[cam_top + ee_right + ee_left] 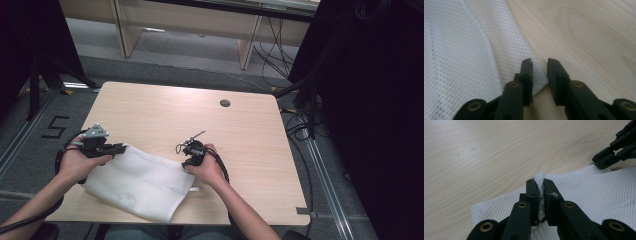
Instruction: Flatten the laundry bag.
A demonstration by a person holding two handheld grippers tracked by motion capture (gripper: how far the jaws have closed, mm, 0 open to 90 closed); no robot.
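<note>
A white mesh bag point(140, 182) lies flat on the near-left part of the wooden table point(210, 120). My left gripper point(121, 148) is at the bag's far-left edge. In the left gripper view it point(541, 183) is shut on a raised pinch of the mesh point(586, 192). My right gripper point(187, 162) is at the bag's far-right corner. In the right gripper view its jaws point(540, 61) stand slightly apart, with the corner of the mesh point(461, 50) lying under and between them. The right gripper's black fingertips point(604, 161) show top right in the left gripper view.
A round cable hole point(225, 103) sits near the table's far edge. Black curtains hang at both sides, and a pale desk frame point(125, 30) stands beyond the table. Cables point(300, 125) trail on the floor at the right.
</note>
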